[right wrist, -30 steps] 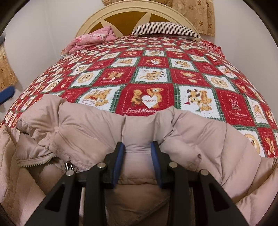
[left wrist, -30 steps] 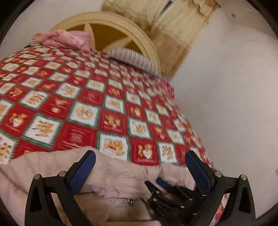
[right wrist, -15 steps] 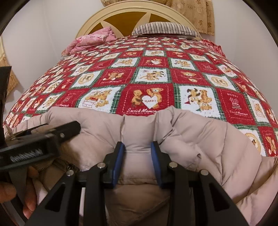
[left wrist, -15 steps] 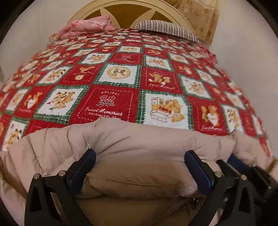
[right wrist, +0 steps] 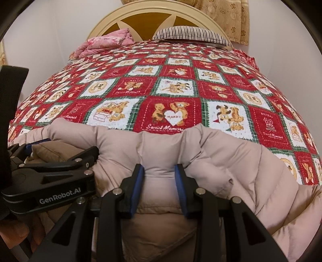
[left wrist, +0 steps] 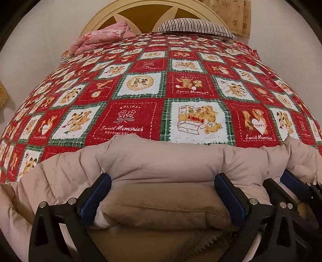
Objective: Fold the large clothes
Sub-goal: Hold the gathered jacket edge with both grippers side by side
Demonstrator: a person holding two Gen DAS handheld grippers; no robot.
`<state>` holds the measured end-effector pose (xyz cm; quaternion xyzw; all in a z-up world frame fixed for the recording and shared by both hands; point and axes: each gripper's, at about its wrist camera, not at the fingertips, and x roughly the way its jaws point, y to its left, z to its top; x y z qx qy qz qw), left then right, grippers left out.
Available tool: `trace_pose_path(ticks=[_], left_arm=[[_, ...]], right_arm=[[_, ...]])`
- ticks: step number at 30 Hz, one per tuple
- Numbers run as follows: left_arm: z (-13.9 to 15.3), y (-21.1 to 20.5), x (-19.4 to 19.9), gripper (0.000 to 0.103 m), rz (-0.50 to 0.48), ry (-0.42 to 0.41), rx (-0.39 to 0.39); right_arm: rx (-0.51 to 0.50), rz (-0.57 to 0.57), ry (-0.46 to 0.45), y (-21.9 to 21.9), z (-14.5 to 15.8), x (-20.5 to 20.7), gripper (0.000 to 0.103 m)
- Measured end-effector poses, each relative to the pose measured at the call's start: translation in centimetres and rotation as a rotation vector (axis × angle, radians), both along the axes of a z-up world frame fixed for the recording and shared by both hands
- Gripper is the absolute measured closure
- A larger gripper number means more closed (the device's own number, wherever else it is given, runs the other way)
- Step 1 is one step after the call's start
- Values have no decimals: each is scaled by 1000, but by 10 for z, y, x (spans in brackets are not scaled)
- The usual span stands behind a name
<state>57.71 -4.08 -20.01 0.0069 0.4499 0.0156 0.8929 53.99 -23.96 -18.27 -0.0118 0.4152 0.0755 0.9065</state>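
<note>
Jacket (right wrist: 231,161), beige and puffy, lay bunched across the near end of the bed, on the red teddy-bear quilt (right wrist: 171,88). My right tongs (right wrist: 160,191) were clenched on a ridge of its padded fabric, blue pads pressed in from both sides and the cloth puckered between them. My left tongs (left wrist: 162,198) stood wide, straddling a thick fold of the jacket (left wrist: 165,161); the fold filled the gap, but I could not tell whether the pads actually gripped it or only sat beside it. In the right wrist view the left tongs (right wrist: 60,161) lay just beside the right ones, on the left, both low over the jacket's edge. Darker tan lining (left wrist: 161,211) showed under the top layer. Far end of bed: pink bundle (right wrist: 108,43) and striped pillow (right wrist: 191,35) against the cream headboard (right wrist: 140,12). Patterned curtain (right wrist: 231,20) hung at upper right.
</note>
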Motion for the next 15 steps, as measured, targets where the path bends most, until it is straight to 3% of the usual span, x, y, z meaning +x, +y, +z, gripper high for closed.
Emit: trace_pose_path(ticks=[15], left_arm=[[0, 0, 1, 1, 1, 1, 3]], right_arm=[[1, 1, 2, -2, -1, 1, 67]])
